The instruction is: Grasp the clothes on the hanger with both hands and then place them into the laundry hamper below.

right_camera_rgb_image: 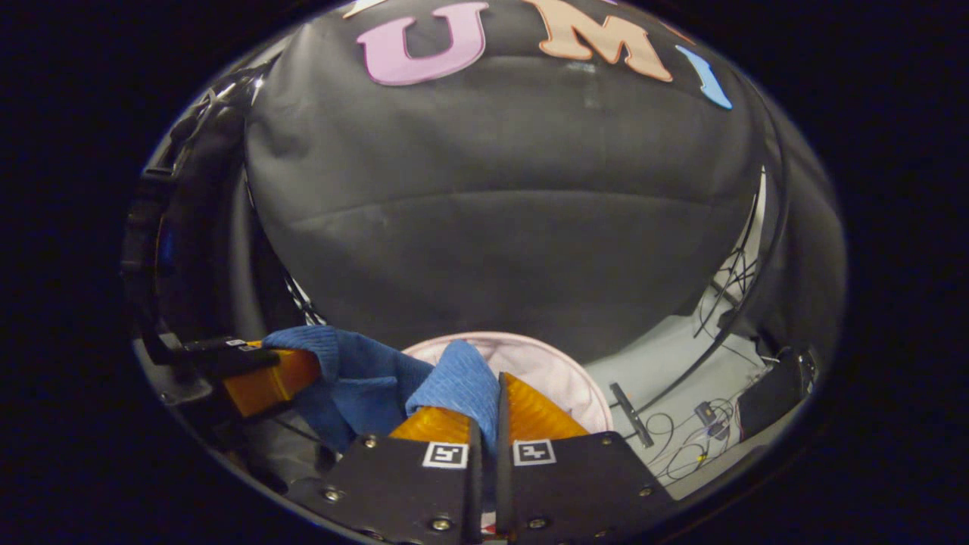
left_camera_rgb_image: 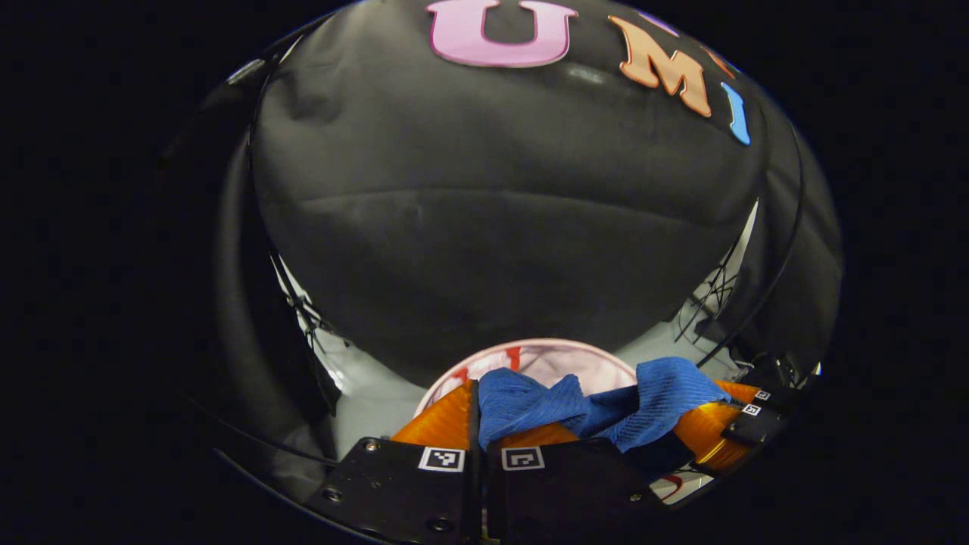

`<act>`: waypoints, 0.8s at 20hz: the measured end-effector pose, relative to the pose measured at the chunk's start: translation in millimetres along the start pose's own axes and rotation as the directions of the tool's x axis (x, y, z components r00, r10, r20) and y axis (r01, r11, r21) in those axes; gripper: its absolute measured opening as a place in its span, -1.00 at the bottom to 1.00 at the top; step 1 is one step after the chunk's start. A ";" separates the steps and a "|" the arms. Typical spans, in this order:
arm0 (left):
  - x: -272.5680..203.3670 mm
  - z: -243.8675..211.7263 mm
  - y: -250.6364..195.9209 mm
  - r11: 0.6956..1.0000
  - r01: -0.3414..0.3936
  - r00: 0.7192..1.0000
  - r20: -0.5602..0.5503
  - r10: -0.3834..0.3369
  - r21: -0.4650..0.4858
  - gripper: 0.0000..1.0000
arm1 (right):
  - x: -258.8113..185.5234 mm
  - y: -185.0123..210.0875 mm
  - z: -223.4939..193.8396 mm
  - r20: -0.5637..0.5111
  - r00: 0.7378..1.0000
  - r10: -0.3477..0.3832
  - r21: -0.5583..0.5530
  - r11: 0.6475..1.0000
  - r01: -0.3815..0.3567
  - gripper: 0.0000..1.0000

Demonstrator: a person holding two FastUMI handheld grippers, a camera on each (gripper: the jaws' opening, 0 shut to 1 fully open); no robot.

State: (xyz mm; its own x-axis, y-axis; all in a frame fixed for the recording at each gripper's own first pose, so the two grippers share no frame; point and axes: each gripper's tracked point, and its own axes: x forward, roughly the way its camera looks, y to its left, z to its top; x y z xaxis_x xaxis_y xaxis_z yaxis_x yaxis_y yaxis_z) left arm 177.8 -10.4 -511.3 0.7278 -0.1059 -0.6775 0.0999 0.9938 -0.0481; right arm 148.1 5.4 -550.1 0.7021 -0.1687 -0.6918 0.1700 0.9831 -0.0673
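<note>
Now your left gripper [left_camera_rgb_image: 477, 401] is pinched tight on one end of the blue garment [left_camera_rgb_image: 598, 405], fingers nearly together with cloth between them. Your right gripper [right_camera_rgb_image: 496, 401] clamps the other end likewise. The garment hangs stretched between them, above the pink hamper [right_camera_rgb_image: 560, 363].

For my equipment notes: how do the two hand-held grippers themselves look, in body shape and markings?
Each gripper, left gripper and right gripper, has a flat black body of two plates fastened with small screws. Every plate carries a square black-and-white marker tag near its front edge. From the plates, two ribbed wedge-shaped jaws taper forward. No cable shows on them.
</note>
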 end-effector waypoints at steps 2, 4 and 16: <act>6.6 -19.1 3.7 0.999 0.000 0.998 -0.059 -0.002 -0.035 -0.93 | 11.9 -7.4 -17.1 -0.048 0.999 -0.020 0.002 1.000 0.020 -0.84; 13.8 -31.9 12.0 0.999 -0.018 0.995 -0.098 0.014 -0.039 -0.92 | 18.6 -12.7 -32.4 -0.090 0.995 -0.037 -0.015 0.999 0.035 -0.85; 26.6 -88.2 2.3 1.000 0.027 0.967 -0.255 -0.026 0.003 0.37 | 17.8 -17.5 -48.3 -0.135 0.989 -0.062 -0.024 0.998 0.060 0.40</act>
State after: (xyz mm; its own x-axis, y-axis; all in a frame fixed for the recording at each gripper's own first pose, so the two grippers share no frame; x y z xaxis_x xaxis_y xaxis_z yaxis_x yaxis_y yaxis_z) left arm 137.5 -8.0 -594.1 0.5276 -0.1194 -0.8410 0.1220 0.9905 -0.0641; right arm 124.3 -11.4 -596.0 0.5903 -0.2187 -0.7770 0.1951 0.9727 -0.1255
